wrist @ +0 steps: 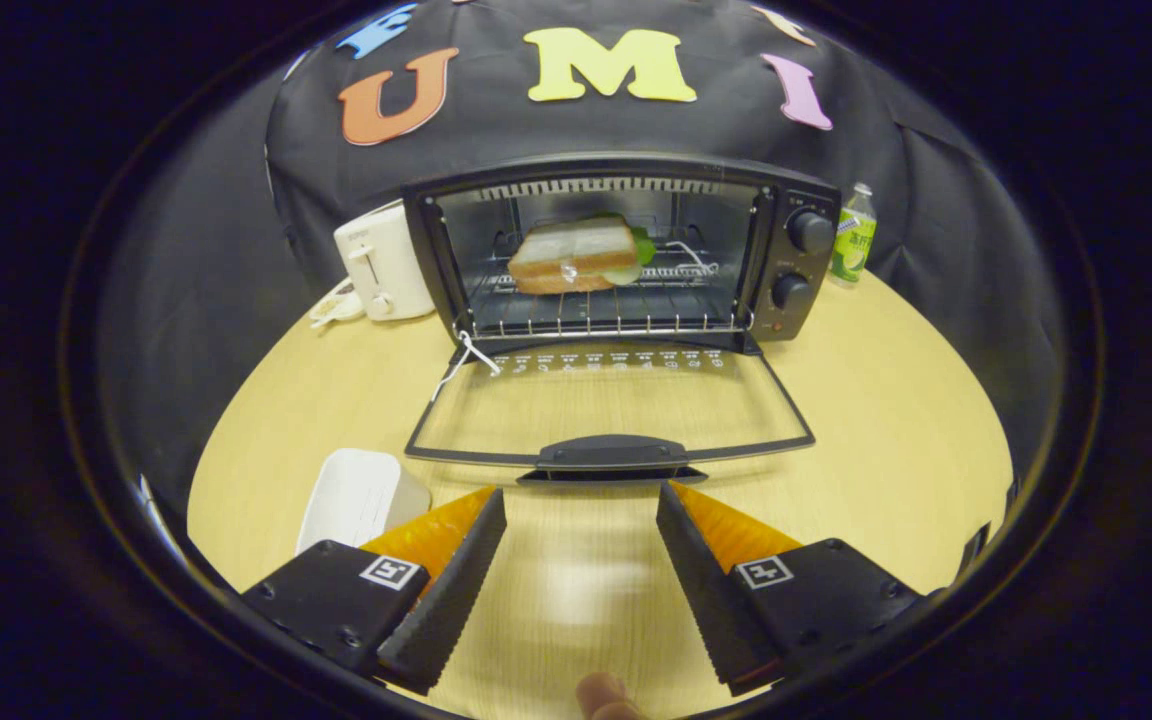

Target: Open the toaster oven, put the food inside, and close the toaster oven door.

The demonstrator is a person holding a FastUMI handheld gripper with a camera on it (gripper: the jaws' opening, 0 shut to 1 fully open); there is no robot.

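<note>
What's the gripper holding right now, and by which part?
Nothing. The gripper is open, fingers apart over bare table, just short of the handle of the lowered oven door. The sandwich sits on the rack inside.

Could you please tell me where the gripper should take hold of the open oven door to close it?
Grip the black handle on the door's front edge, from below: it lies flat, just ahead of the open gripper, whose fingers hold nothing.

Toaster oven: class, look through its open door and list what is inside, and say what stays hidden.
Inside the toaster oven a sandwich with green filling lies on the wire rack. The sandwich hides the rack and back wall behind it. The open tongs wait before the lowered door.
</note>
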